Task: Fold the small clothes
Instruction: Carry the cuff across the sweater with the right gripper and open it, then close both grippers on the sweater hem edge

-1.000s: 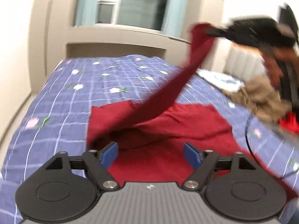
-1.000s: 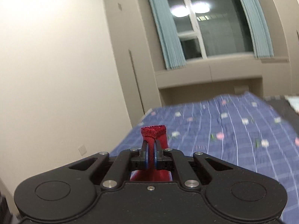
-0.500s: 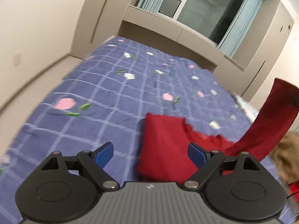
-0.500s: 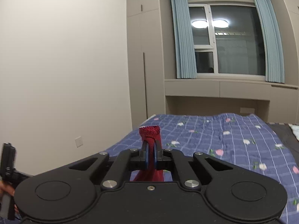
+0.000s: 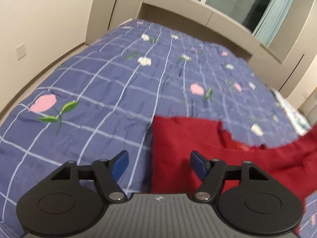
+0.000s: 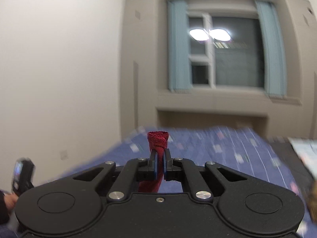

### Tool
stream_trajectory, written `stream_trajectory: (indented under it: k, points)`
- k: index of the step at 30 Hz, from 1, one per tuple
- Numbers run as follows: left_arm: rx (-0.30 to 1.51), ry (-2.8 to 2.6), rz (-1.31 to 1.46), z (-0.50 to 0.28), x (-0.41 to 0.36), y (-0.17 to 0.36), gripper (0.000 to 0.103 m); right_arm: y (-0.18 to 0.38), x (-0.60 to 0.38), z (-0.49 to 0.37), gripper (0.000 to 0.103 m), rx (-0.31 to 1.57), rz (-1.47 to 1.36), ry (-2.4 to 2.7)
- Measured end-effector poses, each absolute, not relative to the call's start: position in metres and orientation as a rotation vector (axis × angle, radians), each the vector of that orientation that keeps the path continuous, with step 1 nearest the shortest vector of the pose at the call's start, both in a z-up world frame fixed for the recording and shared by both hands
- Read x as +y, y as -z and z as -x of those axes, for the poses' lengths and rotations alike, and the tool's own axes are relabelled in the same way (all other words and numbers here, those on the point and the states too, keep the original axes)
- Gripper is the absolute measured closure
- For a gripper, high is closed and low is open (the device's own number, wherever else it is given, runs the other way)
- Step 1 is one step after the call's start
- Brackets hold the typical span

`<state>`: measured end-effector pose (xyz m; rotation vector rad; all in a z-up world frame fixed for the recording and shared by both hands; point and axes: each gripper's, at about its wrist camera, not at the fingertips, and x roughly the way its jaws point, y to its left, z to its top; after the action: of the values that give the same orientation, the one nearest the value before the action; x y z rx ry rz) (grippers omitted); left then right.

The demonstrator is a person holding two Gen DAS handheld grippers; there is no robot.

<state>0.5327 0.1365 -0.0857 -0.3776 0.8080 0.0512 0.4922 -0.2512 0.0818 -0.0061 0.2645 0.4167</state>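
One red garment [image 5: 198, 148] lay on the bed [image 5: 99, 83]. The left hand-held gripper [image 5: 159, 164] stood wide open, empty; the right hand-held gripper [image 6: 160, 163] pinched the garment's hem [image 6: 158, 138].

You've got a bed [image 5: 122, 91] filling most of the left view, covered in a blue checked sheet with pink and white flowers. Plain cream walls [image 6: 59, 59] all around, with a wall socket [image 5: 21, 50] low on the left one. Straight ahead sits a dark window [image 6: 225, 51] with pale blue curtains [image 6: 177, 45] either side, two ceiling lights reflected in the glass, and a beige recessed ledge [image 6: 212, 117] beneath it.
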Motion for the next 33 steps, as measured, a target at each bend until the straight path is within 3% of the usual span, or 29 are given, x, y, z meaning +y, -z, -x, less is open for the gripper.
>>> stream_trajectory:
  k: [6,11,14,17,18,20,24,26,28,30,33]
  points:
    - [0.838,-0.025,0.365,-0.53,0.134,0.094,0.052,0.007,-0.303,-0.485,0.097,0.493,-0.059,-0.285]
    - [0.843,-0.004,0.381,-0.529,0.136,0.092,0.053,0.044,-0.308,-0.467,0.093,0.597,-0.085,-0.263]
    - [0.854,0.006,0.41,-0.528,0.141,0.094,0.054,0.052,-0.313,-0.456,0.086,0.65,-0.102,-0.259]
    - [0.856,0.007,0.419,-0.527,0.143,0.095,0.054,0.055,-0.322,-0.451,0.065,0.692,-0.148,-0.26]
    - [0.855,0.009,0.421,-0.526,0.143,0.094,0.054,0.057,-0.326,-0.451,0.052,0.7,-0.173,-0.264]
    - [0.853,0.013,0.426,-0.524,0.144,0.093,0.054,0.056,-0.336,-0.451,0.045,0.697,-0.218,-0.268]
    - [0.854,0.022,0.418,-0.522,0.144,0.094,0.054,0.054,-0.34,-0.468,0.047,0.722,-0.267,-0.239]
    - [0.856,0.021,0.422,-0.522,0.144,0.094,0.056,0.056,-0.339,-0.477,0.055,0.735,-0.275,-0.231]
    - [0.856,0.042,0.424,-0.523,0.141,0.093,0.076,0.058,-0.332,-0.488,0.083,0.776,-0.249,-0.219]
    - [0.852,0.05,0.399,-0.524,0.136,0.09,0.085,0.059,-0.326,-0.491,0.094,0.78,-0.221,-0.218]
    - [0.824,0.059,0.345,-0.522,0.127,0.084,0.095,0.049,-0.318,-0.485,0.098,0.727,-0.14,-0.211]
